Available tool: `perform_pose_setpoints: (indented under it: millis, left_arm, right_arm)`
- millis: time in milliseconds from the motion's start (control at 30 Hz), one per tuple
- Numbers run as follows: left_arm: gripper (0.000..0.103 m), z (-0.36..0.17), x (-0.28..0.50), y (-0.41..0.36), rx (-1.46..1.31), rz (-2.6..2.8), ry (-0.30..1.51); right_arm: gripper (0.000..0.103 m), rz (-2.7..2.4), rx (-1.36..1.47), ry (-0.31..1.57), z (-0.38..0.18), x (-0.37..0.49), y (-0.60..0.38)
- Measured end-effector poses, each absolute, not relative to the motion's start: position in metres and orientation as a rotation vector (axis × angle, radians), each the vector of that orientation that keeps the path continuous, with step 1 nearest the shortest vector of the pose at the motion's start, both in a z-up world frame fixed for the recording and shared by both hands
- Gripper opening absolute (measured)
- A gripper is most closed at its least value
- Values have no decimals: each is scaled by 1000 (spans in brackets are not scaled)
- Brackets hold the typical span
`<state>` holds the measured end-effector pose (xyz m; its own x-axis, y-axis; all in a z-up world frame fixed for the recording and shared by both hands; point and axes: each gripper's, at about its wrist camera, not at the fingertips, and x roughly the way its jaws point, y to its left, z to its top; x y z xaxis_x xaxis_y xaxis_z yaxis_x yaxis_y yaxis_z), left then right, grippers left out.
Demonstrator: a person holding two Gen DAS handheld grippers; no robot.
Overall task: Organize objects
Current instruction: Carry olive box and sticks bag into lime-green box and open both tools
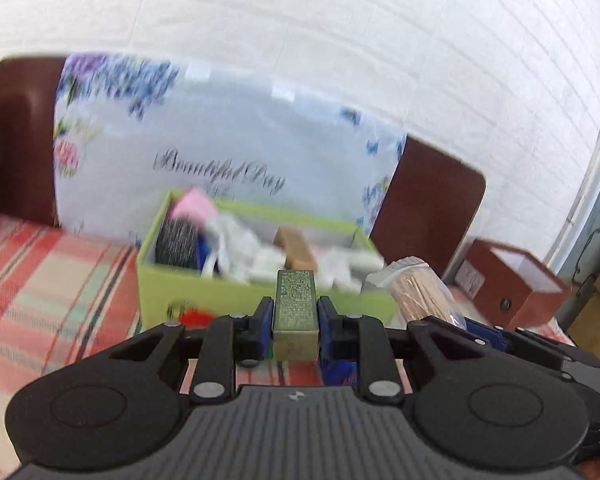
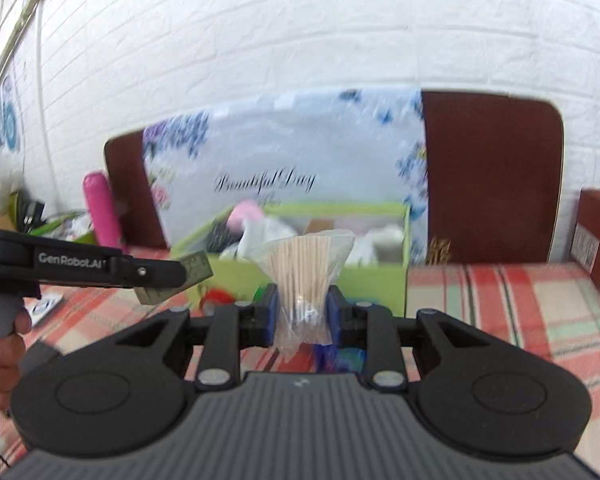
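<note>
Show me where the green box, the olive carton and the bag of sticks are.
green box (image 1: 220,296), left wrist view, front wall.
olive carton (image 1: 294,304), left wrist view, printed top face.
bag of sticks (image 2: 305,268), right wrist view, middle of the bundle.

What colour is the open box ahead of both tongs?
Lime green, clearest in the right wrist view.

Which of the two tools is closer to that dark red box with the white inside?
The right tool, shut on a bag of wooden sticks, sits beside the dark red box. The left tool, gripping a small olive box, is farther from it.
</note>
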<state>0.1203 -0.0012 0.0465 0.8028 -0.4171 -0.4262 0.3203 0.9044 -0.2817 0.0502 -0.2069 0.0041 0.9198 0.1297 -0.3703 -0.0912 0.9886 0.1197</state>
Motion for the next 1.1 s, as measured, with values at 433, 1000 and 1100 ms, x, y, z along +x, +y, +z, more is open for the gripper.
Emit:
perform_pose_setpoints:
  millis: [433, 1000, 1100]
  left_arm:
    - [24, 79, 206, -28, -164, -356, 438]
    - [79, 3, 222, -15, -185, -258, 549]
    - [79, 14, 210, -16, -164, -248, 549]
  right_arm:
    - [24, 13, 65, 263, 44, 139, -218]
    - [85, -108, -33, 355, -38, 165, -219]
    - [89, -97, -19, 347, -27, 157, -219]
